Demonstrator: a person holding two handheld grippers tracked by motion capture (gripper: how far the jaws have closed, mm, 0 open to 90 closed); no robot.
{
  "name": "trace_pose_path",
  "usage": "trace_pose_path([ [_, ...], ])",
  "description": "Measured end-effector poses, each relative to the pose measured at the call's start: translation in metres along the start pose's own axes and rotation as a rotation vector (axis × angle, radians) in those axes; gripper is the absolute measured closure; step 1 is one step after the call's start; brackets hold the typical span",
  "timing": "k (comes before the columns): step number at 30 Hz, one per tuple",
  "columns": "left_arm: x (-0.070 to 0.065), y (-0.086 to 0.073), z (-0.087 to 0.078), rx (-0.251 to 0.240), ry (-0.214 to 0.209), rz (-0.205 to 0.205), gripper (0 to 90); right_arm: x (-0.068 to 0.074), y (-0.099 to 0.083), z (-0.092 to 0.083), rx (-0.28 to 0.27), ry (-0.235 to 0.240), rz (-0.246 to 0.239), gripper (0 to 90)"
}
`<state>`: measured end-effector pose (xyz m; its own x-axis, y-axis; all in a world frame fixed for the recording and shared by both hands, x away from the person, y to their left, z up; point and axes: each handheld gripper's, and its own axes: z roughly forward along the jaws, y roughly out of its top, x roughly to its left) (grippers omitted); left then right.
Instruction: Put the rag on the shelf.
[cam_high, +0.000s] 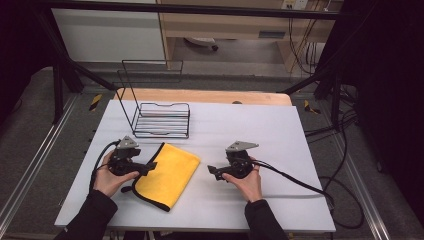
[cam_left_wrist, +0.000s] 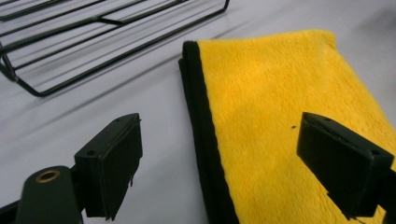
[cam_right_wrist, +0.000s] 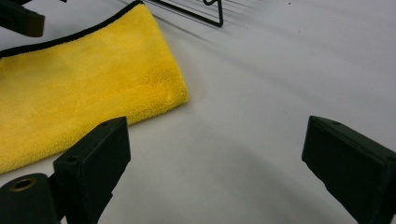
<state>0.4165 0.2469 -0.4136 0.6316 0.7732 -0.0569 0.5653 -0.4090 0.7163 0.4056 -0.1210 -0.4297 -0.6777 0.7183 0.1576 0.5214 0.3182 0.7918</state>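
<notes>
White tabletop (cam_high: 260, 130), wire rack (cam_high: 162, 120) at back. Folded yellow cloth (cam_high: 167, 175) lies flat between grippers, long axis diagonal. Left gripper (cam_high: 150, 166) touching-close at cloth's black-trimmed edge, jaws apart, empty. Right gripper (cam_high: 212, 171) farther off, jaws apart, empty.

A folded yellow cloth (cam_high: 166, 175) with black edging lies flat on the white tabletop (cam_high: 260, 130), slanted, just before a wire rack (cam_high: 162, 120).
</notes>
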Motion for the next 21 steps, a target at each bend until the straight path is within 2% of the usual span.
trace_pose_path([
  [3, 0.003, 0.008, 0.008, -0.011, 0.004, -0.007, 16.5, -0.004, -0.005, -0.01, -0.011, -0.004, 0.012, 5.7],
  [5, 0.006, 0.013, 0.015, -0.015, 0.0, -0.028, 18.5, -0.006, -0.009, -0.015, -0.019, -0.006, 0.022, 5.5],
  [7, 0.008, 0.017, 0.019, -0.006, 0.008, -0.026, 21.0, -0.008, -0.013, -0.02, -0.021, -0.013, 0.023, 5.4],
  [9, 0.01, 0.019, 0.025, -0.021, 0.018, -0.03, 25.4, -0.01, -0.017, -0.024, -0.017, -0.019, 0.026, 5.1],
  [12, 0.013, 0.023, 0.032, 0.006, 0.037, -0.024, 35.2, -0.01, -0.021, -0.028, -0.017, -0.023, 0.022, 5.6],
  [16, 0.015, 0.027, 0.042, 0.007, 0.018, -0.039, 47.5, -0.009, -0.024, -0.031, -0.005, -0.027, 0.013, 5.6],
  [21, 0.013, 0.026, 0.055, 0.044, 0.014, -0.028, 53.3, -0.008, -0.022, -0.034, -0.026, -0.016, 0.034, 5.9],
])
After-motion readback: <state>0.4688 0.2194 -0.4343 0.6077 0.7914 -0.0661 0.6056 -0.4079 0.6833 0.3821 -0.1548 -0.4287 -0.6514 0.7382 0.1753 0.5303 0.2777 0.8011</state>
